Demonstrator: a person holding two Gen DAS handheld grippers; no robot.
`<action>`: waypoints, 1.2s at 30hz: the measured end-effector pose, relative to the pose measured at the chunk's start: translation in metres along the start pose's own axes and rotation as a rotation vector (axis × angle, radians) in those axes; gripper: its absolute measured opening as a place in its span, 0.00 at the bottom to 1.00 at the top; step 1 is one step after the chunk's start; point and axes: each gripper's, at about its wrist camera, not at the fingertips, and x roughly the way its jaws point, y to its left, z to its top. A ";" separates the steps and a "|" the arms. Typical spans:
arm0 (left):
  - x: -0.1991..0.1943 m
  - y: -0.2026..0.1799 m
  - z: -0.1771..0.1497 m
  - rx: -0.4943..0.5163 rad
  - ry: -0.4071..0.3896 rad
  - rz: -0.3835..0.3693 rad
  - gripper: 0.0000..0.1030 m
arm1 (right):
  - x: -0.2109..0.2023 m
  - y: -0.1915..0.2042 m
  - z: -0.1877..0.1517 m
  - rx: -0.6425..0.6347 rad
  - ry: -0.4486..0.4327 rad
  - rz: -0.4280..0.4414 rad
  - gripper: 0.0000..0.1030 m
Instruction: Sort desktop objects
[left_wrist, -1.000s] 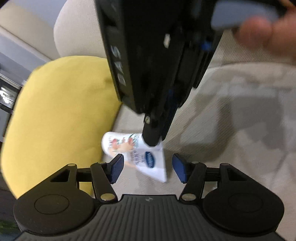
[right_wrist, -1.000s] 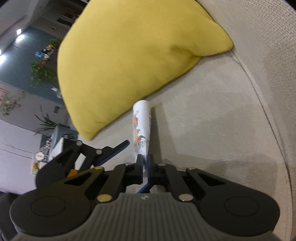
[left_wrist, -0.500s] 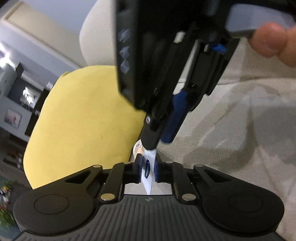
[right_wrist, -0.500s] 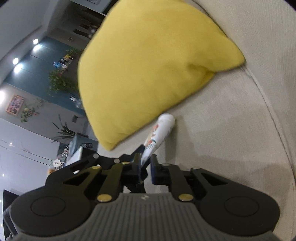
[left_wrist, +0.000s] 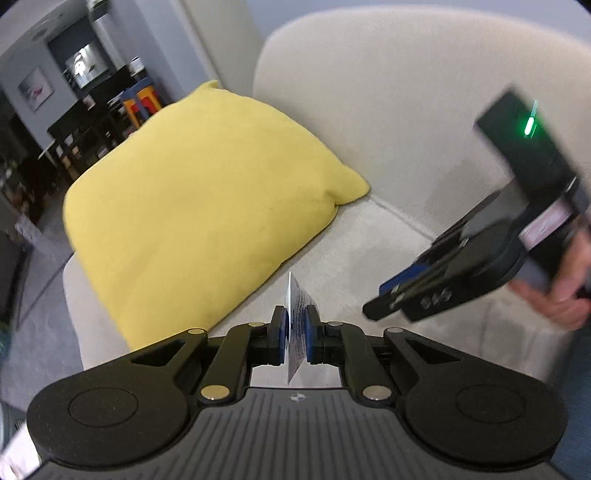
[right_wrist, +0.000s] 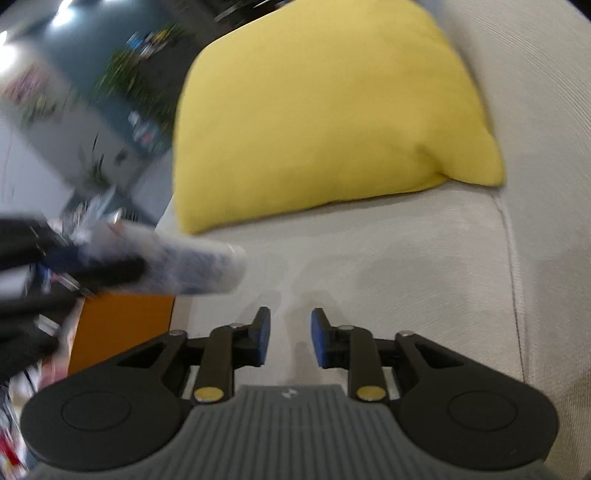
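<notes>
A white printed tube (left_wrist: 296, 300) is held edge-on by its flat crimped end, with my left gripper (left_wrist: 295, 334) shut on it above the beige sofa seat (left_wrist: 369, 254). In the right wrist view the same tube (right_wrist: 199, 269) shows blurred at the left, its round cap end pointing right, with the left gripper (right_wrist: 74, 266) behind it. My right gripper (right_wrist: 290, 326) hangs over the seat; its jaws are opening and nothing is between them. From the left wrist view, the right gripper (left_wrist: 376, 312) is off to the right, held by a hand (left_wrist: 554, 295).
A large yellow cushion (left_wrist: 199, 214) leans against the sofa's back and arm, just left of the tube; it fills the top of the right wrist view too, as the cushion (right_wrist: 325, 122). An orange surface (right_wrist: 122, 325) lies beyond the sofa's left edge. Dark furniture stands in the room behind.
My left gripper closed on the tube's flat end and lifted it off the seat. My right gripper let go of the tube, drew away to the right and its jaws parted.
</notes>
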 end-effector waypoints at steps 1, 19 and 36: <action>-0.016 0.011 -0.006 -0.020 -0.005 -0.003 0.10 | -0.001 0.009 -0.002 -0.034 0.011 -0.002 0.30; -0.167 0.057 -0.078 -0.302 -0.084 0.009 0.10 | 0.005 0.193 -0.152 -0.952 0.504 -0.120 0.38; -0.092 0.091 -0.125 -0.686 0.120 -0.132 0.10 | 0.048 0.199 -0.192 -1.212 0.631 -0.303 0.55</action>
